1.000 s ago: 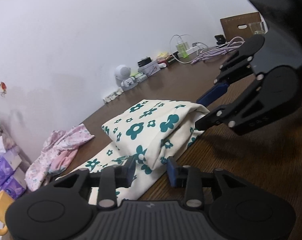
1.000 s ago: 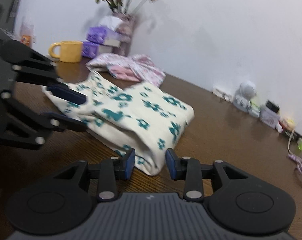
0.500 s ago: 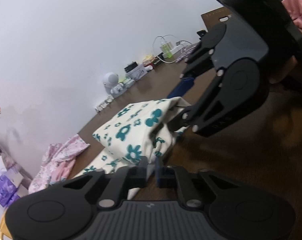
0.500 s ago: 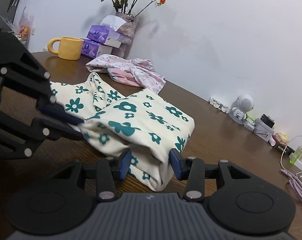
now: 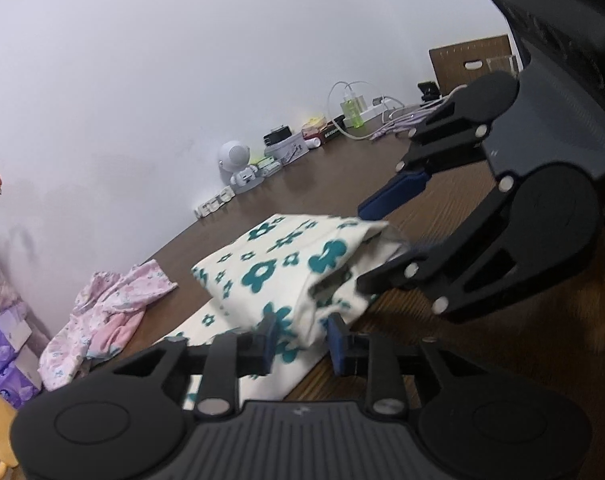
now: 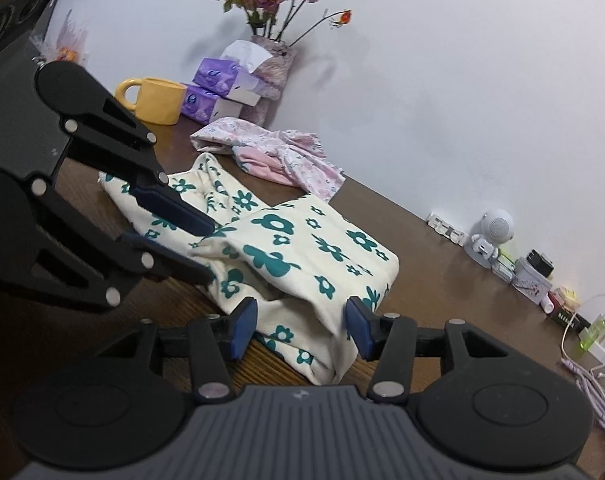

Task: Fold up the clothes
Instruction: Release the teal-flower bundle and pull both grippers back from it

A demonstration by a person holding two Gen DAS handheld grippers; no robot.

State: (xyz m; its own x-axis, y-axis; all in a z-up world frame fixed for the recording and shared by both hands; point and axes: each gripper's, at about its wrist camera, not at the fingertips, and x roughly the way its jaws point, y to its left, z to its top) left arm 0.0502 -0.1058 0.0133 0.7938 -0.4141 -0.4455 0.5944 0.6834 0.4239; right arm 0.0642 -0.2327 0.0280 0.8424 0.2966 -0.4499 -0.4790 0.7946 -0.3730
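Right wrist: garment (image 6: 302,256) between tongs (image 6: 300,326) (opening)

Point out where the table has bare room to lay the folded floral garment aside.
Bare wood lies between the floral garment and the white robot figurine, and along the table on the near side. Crowded: the wall edge with chargers and cables, and the far corner with the pink garment, yellow mug and tissue packs.

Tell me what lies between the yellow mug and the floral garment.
Bare brown tabletop, seen in the right wrist view, separates the yellow mug from the floral garment.
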